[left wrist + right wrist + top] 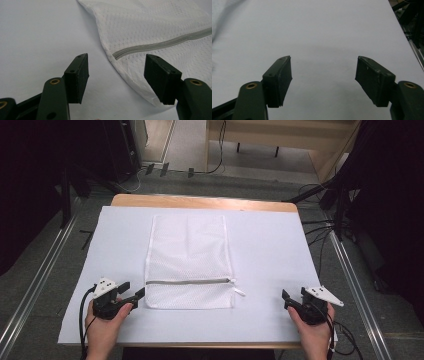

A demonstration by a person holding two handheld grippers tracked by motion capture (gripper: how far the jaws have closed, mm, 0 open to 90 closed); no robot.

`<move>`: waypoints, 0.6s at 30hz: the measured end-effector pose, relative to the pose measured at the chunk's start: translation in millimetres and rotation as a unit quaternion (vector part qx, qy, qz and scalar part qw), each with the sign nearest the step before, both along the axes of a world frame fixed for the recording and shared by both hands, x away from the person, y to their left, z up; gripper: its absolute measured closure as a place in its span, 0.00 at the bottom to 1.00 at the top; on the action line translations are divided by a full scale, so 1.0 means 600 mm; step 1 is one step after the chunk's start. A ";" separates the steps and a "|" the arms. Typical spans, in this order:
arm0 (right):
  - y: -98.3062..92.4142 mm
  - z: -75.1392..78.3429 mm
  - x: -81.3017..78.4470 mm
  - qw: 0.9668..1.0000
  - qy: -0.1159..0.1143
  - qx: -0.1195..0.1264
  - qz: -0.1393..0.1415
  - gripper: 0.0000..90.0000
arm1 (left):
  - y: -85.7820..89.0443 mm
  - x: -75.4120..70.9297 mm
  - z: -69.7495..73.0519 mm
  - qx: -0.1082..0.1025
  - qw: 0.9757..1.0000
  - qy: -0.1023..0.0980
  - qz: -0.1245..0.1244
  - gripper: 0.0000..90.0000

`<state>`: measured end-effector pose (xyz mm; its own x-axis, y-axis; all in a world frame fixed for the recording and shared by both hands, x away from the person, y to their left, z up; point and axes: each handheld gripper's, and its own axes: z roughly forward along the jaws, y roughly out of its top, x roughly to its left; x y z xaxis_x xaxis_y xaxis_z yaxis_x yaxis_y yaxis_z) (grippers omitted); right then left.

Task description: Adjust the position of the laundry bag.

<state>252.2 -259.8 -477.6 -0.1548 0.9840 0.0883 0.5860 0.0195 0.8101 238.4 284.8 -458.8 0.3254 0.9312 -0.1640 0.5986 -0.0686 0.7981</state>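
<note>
a white mesh laundry bag (190,262) lies flat on the white sheet (270,250) that covers the table (200,201), a little left of the middle, with its long side running away from the person. a grey zipper (187,281) crosses the bag near its near end, and the small pull tab (239,291) sticks out past the right edge. the left gripper (134,292) sits low at the bag's near left corner, just beside the cloth, jaws spread wide with nothing between them; in the left gripper view (116,75) the corner of the bag and the left end of the zipper (160,45) lie just ahead of the gap, and one jaw hangs over the bag's edge. the right gripper (286,299) rests well apart from the bag, near the table's right front corner, its jaws also wide and holding nothing; the right gripper view (324,75) shows bare white sheet between them.
</note>
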 end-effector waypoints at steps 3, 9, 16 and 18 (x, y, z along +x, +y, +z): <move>0.008 0.001 0.000 1.000 -0.007 0.005 0.010 0.38 | -0.001 0.000 0.000 -0.001 1.000 0.000 0.001 0.42; 0.052 0.004 0.006 0.995 0.000 0.064 0.078 0.50 | -0.007 0.001 -0.001 0.004 1.000 0.000 -0.003 0.46; 0.130 0.010 0.029 0.989 0.006 0.069 0.130 0.54 | -0.013 -0.001 -0.001 -0.002 1.000 -0.004 -0.008 0.47; 0.153 0.009 0.036 0.986 0.012 0.072 0.148 0.55 | -0.012 -0.001 -0.001 -0.004 1.000 -0.003 -0.008 0.47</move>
<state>274.0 -167.8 -472.1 -0.4291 0.8731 0.2315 0.5915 0.0780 0.8025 237.8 277.3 -459.7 0.3411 0.9246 -0.1695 0.5933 -0.0719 0.8018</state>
